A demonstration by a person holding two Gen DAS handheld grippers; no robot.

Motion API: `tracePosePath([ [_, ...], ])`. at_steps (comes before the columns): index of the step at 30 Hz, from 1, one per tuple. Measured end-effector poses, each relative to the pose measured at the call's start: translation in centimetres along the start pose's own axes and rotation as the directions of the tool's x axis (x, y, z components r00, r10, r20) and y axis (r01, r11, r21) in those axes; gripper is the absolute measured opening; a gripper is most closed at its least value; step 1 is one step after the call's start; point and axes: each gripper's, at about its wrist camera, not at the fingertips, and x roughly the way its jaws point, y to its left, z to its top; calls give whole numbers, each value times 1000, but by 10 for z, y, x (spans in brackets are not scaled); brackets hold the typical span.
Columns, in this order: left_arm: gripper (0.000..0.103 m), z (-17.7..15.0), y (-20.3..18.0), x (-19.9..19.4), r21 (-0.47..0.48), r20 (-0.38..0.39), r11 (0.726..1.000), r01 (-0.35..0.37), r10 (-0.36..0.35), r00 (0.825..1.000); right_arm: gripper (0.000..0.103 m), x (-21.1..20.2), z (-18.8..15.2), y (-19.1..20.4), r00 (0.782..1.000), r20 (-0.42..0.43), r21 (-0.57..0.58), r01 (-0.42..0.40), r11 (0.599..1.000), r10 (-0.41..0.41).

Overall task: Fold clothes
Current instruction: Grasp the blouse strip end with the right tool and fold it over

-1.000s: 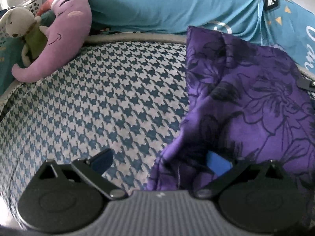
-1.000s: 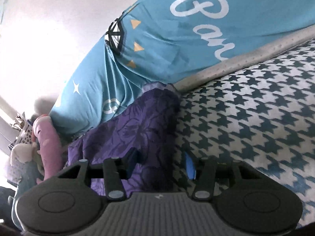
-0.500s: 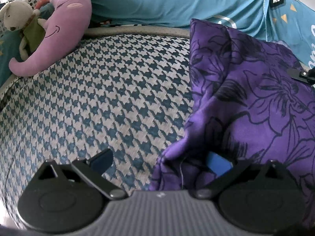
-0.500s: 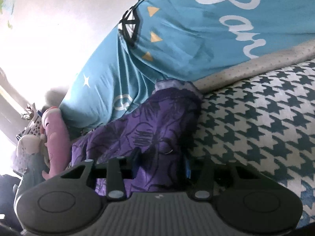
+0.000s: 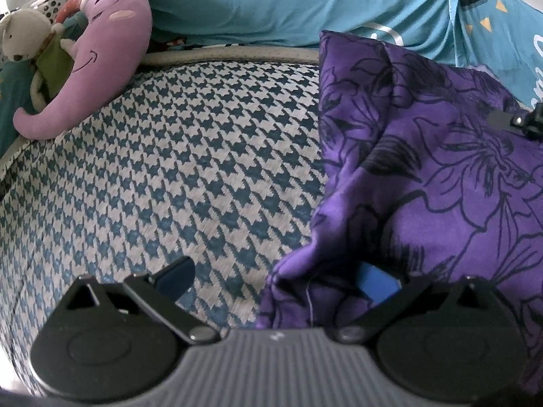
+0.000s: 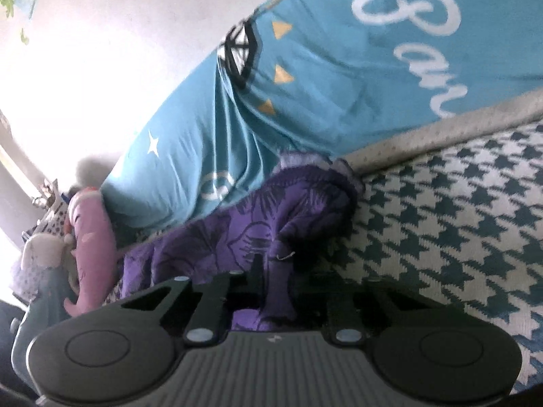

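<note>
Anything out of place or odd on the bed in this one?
Nothing stands out. The purple garment lies rumpled on the houndstooth cover, as expected mid-fold. The right gripper is closing on a bunched edge of it; the left gripper is open at its near corner. The plush toys sit aside.

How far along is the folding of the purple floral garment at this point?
Early. Done: the purple floral garment lies on the houndstooth bedcover, bunched, with no neat fold visible. In hand: the right gripper is closing on a pinched ridge of cloth near one edge; the left gripper is open, one finger against the fabric's near corner, gripping nothing. Left: grip with the left, then all of the folding.
</note>
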Motion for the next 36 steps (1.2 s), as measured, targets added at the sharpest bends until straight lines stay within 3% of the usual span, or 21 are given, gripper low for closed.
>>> tracePosePath([
  [5,103,1,-10,-6,47,31,999,-17,15,999,14,-16,2,15,996,65,-44,62,997,-59],
  [12,103,5,-27,-20,70,71,996,59,-64,995,13,-47,5,9,975,138,-11,175,985,-172],
  [27,103,-1,-55,-41,149,103,972,181,-197,975,5,-155,16,-41,899,220,114,361,925,-378],
  [31,103,-5,-62,-43,131,84,972,194,-206,975,6,-171,13,-64,927,192,187,289,939,-323],
  [36,103,-9,-71,-47,136,79,970,201,-213,974,14,-184,13,-75,941,181,182,253,950,-286],
])
